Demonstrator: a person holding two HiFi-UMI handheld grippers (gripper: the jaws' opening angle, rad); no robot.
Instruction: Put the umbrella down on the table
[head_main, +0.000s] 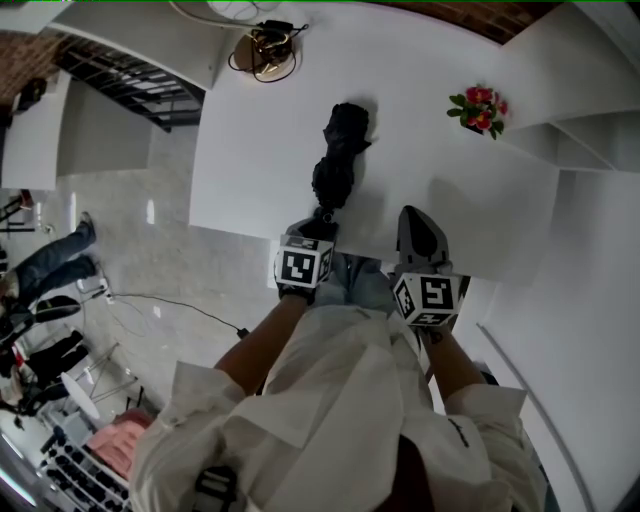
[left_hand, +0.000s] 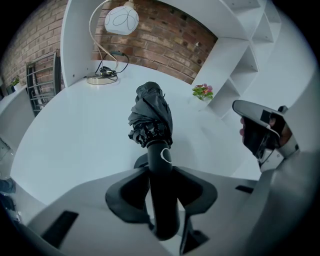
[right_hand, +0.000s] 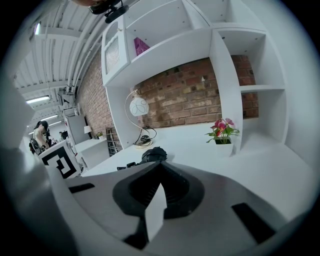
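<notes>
A folded black umbrella (head_main: 340, 150) points away from me across the white table (head_main: 250, 150). Its bundled canopy (left_hand: 150, 112) lies low over the tabletop, with a shadow right beside it; I cannot tell whether it touches. My left gripper (head_main: 320, 225) is shut on the umbrella's black handle (left_hand: 161, 170), which runs straight between the jaws at the table's front edge. To the right, my right gripper (head_main: 413, 222) hovers over the table near the same edge. Its jaws (right_hand: 156, 192) are shut with nothing in them. It also shows in the left gripper view (left_hand: 260, 127).
A white globe lamp (head_main: 262, 45) with its cable stands at the table's far side. A small pot of red flowers (head_main: 480, 110) sits at the right by white shelving (right_hand: 250, 75). Left of the table is open floor, with a person (head_main: 55, 255) further off.
</notes>
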